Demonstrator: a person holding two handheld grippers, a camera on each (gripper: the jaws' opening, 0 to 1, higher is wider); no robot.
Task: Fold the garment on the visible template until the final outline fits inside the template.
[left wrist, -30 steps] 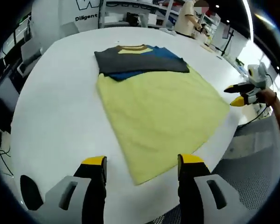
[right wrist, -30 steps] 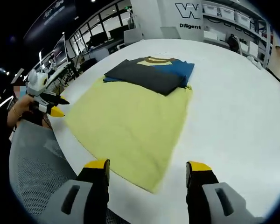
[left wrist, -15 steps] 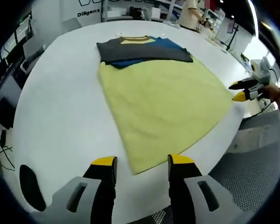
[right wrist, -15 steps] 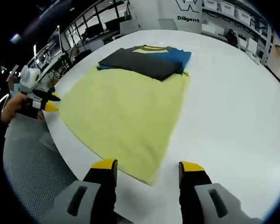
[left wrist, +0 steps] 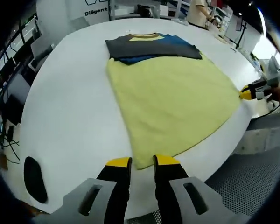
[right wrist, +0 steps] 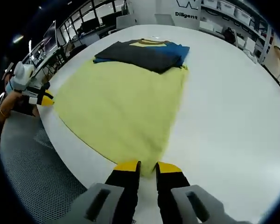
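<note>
A garment with a yellow body [left wrist: 172,102] lies flat on the white round table [left wrist: 60,107]. Its dark grey and blue sleeves [left wrist: 151,46] are folded across the collar end at the far side. In the left gripper view, my left gripper [left wrist: 142,162] is shut on the near hem corner. My right gripper [left wrist: 245,94] pinches the other hem corner at the table's right edge. The right gripper view shows the same garment [right wrist: 116,102] with my right gripper [right wrist: 147,166] shut on its near corner. My left gripper [right wrist: 47,100] holds the far-left corner, a hand behind it.
The table edge runs close behind both held corners, with grey perforated floor [left wrist: 242,186] below. A black oval mark [left wrist: 35,179] sits on the table near the left gripper. Desks and cables [left wrist: 4,140] stand beyond the table, and a person [left wrist: 198,9] stands far back.
Both grippers have moved in to the hem corners and their jaws have gone from wide open to shut on the yellow fabric. The garment has not shifted on the table.
</note>
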